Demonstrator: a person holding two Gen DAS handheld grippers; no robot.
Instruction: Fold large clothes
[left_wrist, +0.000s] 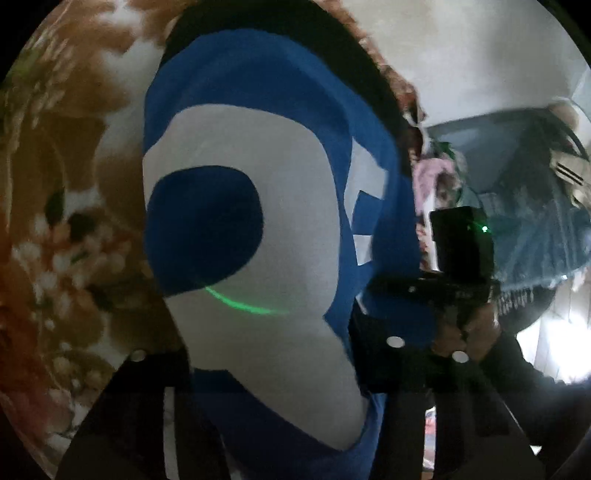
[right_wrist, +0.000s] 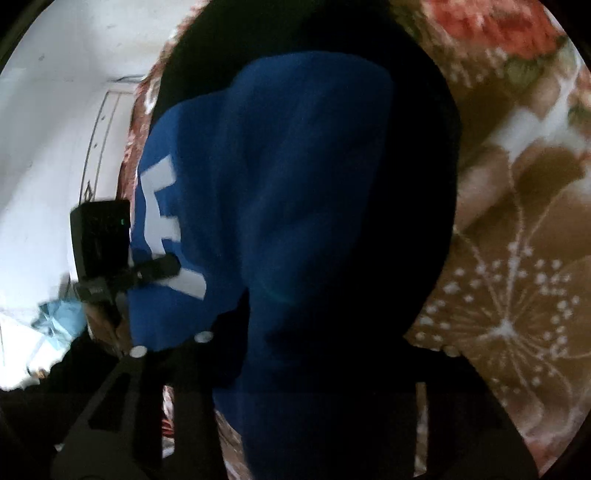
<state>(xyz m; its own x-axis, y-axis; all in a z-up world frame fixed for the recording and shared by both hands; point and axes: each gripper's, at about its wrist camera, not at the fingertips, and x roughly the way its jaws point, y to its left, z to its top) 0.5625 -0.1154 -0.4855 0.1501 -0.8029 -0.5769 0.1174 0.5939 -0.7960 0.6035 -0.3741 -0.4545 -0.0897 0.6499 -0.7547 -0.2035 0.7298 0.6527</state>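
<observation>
A blue garment (left_wrist: 258, 92) with large white print (left_wrist: 288, 192) hangs in front of the left wrist camera and drapes over my left gripper (left_wrist: 266, 398), which is shut on its cloth. In the right wrist view the same blue garment (right_wrist: 295, 221), dark with white letters (right_wrist: 162, 218) at its left, covers my right gripper (right_wrist: 306, 398), which is shut on it. Each view shows the other gripper held beside the cloth: the right one (left_wrist: 461, 258) in the left wrist view, the left one (right_wrist: 103, 251) in the right wrist view. Both sets of fingertips are hidden by cloth.
A brown floral blanket (left_wrist: 66, 221) lies under and behind the garment; it also shows in the right wrist view (right_wrist: 517, 277). A white wall (right_wrist: 48, 110) and a bluish cloth heap (left_wrist: 535, 221) lie to the side. A dark sleeve and hand (left_wrist: 480, 332) hold the right gripper.
</observation>
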